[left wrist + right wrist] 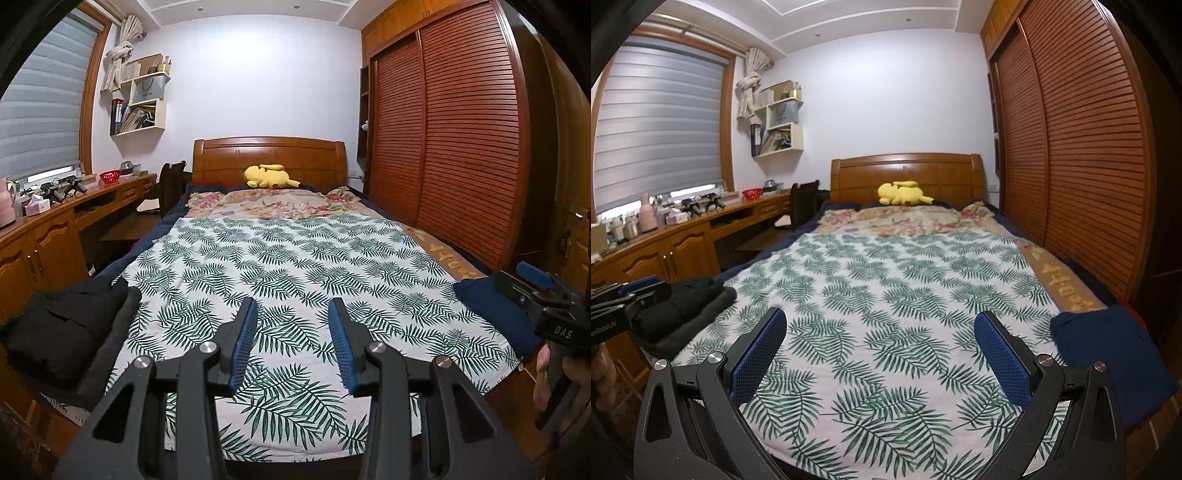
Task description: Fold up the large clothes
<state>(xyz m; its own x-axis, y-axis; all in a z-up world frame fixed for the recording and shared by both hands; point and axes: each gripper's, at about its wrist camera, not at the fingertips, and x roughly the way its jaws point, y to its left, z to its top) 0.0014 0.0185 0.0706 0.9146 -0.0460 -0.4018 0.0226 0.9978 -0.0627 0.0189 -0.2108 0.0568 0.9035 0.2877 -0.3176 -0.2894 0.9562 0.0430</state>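
Bedroom, foot-of-bed view. Two hand-held grippers are hovering over the near end of the bed: the left hand-held gripper (pixel 291 332) is showing its blue pads parted with nothing between them; the right hand-held gripper (pixel 881 354) is standing spread wider, likewise empty.

Clothing, two lots. One stack of black folded garments (pixel 55 332) is lying at the left edge of the left wrist frame, on the bed's near left corner, its long axis running toward the headboard (pixel 269 158). One navy garment (pixel 1108 354) is lying bunched at the right edge of the right wrist frame, on the near right corner; its direction cannot be told.

One palm-leaf sheet (pixel 295 258) is covering the bed lengthwise. One yellow plush toy (pixel 269 176) is resting at centre frame against the headboard.
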